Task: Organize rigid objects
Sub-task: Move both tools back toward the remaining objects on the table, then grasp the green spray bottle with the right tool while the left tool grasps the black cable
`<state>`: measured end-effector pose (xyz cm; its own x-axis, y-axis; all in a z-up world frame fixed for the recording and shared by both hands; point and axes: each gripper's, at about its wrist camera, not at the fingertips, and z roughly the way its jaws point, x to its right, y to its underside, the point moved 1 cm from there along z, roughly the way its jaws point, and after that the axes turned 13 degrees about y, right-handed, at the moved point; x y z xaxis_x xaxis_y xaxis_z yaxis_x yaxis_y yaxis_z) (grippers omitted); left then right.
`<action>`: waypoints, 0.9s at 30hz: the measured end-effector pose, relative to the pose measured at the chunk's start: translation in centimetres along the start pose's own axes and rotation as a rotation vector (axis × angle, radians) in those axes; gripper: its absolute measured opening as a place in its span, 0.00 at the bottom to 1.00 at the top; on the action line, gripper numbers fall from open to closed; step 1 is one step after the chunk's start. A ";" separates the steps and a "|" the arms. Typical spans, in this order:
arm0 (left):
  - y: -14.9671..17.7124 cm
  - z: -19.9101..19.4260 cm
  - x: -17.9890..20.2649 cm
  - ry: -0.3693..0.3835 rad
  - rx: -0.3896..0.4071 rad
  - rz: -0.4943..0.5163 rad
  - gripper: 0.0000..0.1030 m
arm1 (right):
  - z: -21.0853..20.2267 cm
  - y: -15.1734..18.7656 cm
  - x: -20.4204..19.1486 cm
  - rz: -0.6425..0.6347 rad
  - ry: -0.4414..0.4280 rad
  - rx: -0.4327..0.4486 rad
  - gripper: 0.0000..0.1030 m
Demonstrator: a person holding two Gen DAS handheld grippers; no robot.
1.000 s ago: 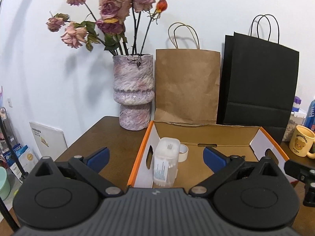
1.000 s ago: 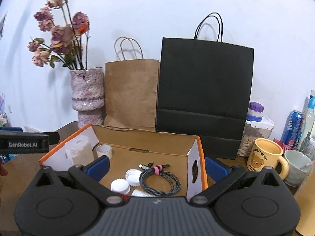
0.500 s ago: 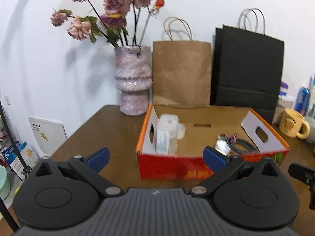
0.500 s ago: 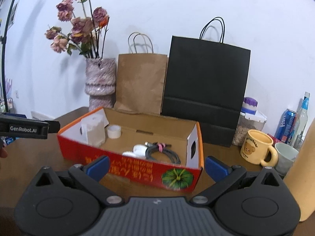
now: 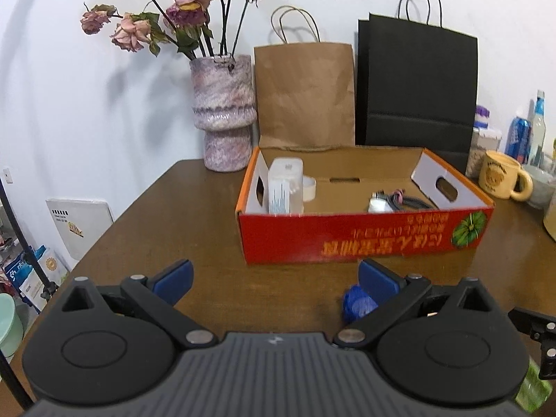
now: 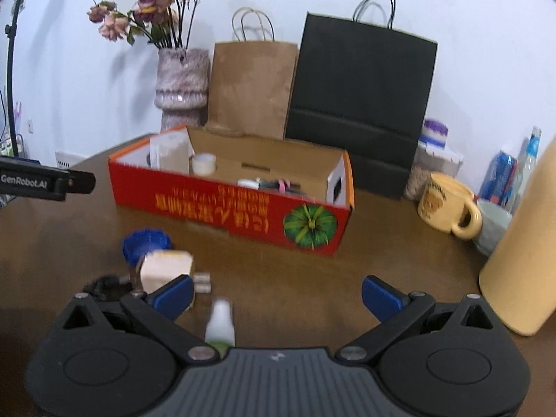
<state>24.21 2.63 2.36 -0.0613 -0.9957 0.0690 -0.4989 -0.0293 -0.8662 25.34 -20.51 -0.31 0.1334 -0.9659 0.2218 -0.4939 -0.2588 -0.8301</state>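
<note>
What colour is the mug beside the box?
Yellow mug, with a bear face printed on it; clearest in the right wrist view.

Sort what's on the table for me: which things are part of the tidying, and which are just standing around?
Job: red box, blue cap, beige block, small white bottle, both open grippers.

Bystanders: vase, brown bag, black bag, yellow mug.

One red box [image 5: 365, 236], two paper bags [image 5: 304, 93], one vase [image 5: 224, 111], one mug [image 5: 502, 179]
</note>
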 end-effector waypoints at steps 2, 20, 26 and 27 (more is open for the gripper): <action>0.5 -0.2 0.0 0.003 -0.012 0.004 1.00 | -0.1 0.8 0.1 0.001 -0.011 -0.024 1.00; 3.8 -1.3 -0.7 0.014 -0.059 -0.024 1.00 | 0.4 4.7 -1.1 0.026 -0.104 -0.131 0.78; 3.9 -1.3 -0.9 0.014 -0.055 -0.034 1.00 | -0.1 4.7 -1.3 0.038 -0.119 -0.097 0.32; 3.9 -1.3 -0.9 0.015 -0.053 -0.034 1.00 | -0.3 4.7 -1.4 0.036 -0.118 -0.091 0.30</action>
<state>21.17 3.50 -0.39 -0.0565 -0.9928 0.1060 -0.5462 -0.0582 -0.8356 22.60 -20.33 -4.43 0.2121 -0.9690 0.1268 -0.5751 -0.2287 -0.7854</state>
